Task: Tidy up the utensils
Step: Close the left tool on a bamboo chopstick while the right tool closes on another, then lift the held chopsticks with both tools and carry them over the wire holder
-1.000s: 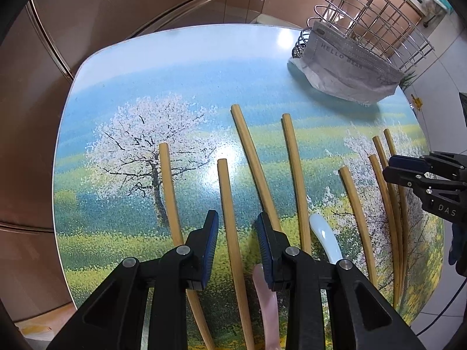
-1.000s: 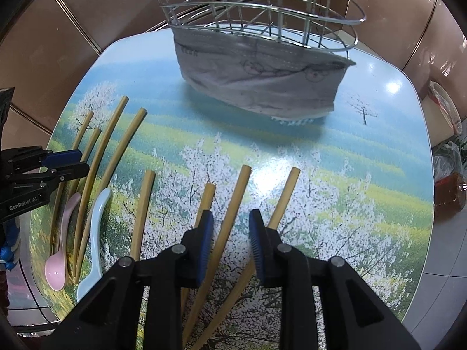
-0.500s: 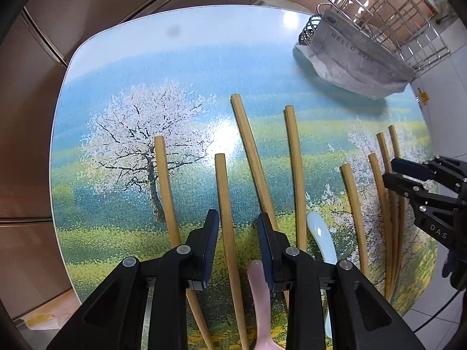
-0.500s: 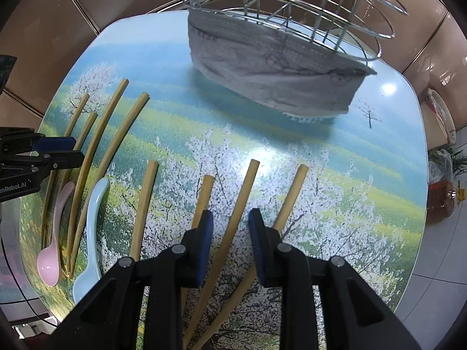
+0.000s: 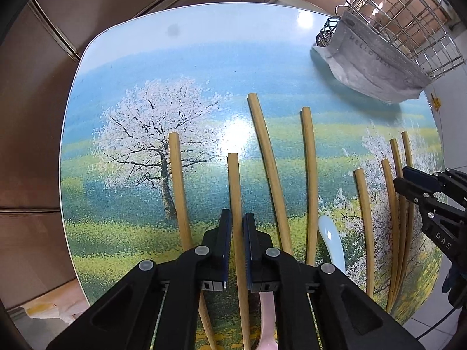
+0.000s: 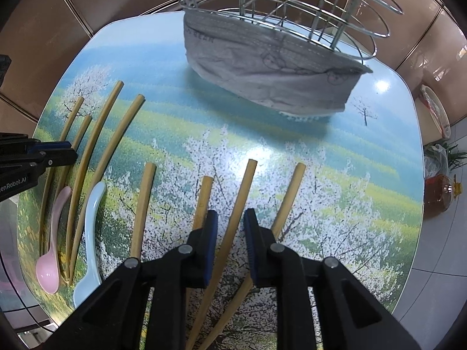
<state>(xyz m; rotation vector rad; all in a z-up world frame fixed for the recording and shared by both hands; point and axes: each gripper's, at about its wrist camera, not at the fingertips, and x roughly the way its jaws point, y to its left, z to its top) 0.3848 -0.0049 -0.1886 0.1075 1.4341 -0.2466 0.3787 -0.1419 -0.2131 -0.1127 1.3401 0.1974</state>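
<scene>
We see a table (image 5: 181, 67) with a printed landscape of blossoming trees, green fields and blue sky across its whole top. At its far right corner stands a wire rack (image 6: 292, 3), and a gray face mask (image 6: 271, 78) is draped around the rack's base.

Our left gripper (image 5: 237, 234) sits low over the near part of the table. Its jaws are drawn almost together around one chopstick (image 5: 235, 192), which runs straight between the blue pads; we cannot tell if the pads actually press on it. Our right gripper (image 6: 230, 233) sits over the right half of the table with its jaws apart, and a chopstick (image 6: 243, 192) lies on the table in the gap between them, touching neither pad.

Bamboo chopsticks are spread lengthwise over the table, all pointing away from us. From the left wrist view, one chopstick (image 5: 178, 186) lies just left of the left gripper, and two longer ones (image 5: 270, 160) lie to its right. Four more chopsticks (image 6: 143, 210) fan out near the right gripper.

A white spoon (image 6: 90, 233) lies between the two groups, bowl toward us. A pink spoon (image 6: 51, 250) lies just to its left among the chopsticks, bowl toward us.
</scene>
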